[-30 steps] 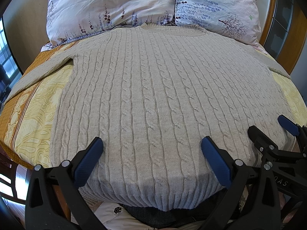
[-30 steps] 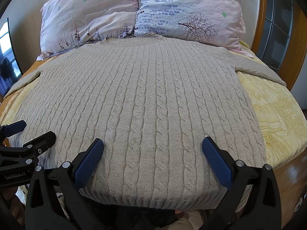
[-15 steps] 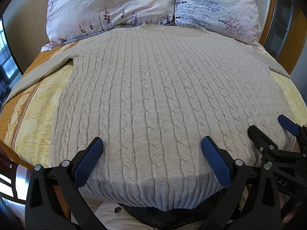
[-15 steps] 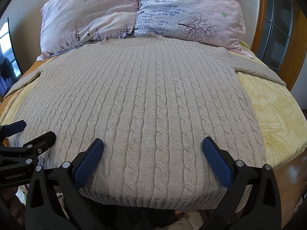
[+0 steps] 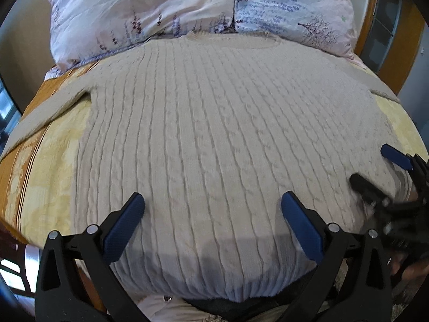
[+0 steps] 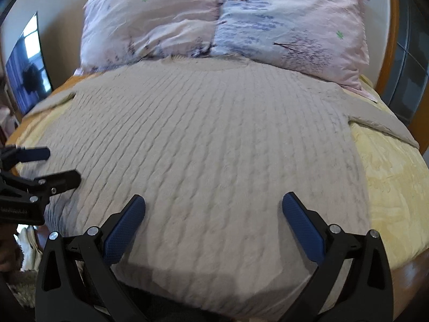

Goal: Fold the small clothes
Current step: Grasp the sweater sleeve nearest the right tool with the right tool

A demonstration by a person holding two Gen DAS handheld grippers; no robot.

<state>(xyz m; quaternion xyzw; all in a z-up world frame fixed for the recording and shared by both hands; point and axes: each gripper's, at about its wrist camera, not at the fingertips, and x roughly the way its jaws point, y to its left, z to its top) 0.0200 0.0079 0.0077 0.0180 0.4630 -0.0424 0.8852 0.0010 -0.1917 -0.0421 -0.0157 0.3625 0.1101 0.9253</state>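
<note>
Yellow bedspread carries a beige cable-knit sweater spread flat below two pillows; left claw and right claw both gape wide, empty.

Daylight, bright; soft shadow on sweater hem; motion blur throughout, strongest on right gripper; fisheye bending, dark corner vignette.
</note>
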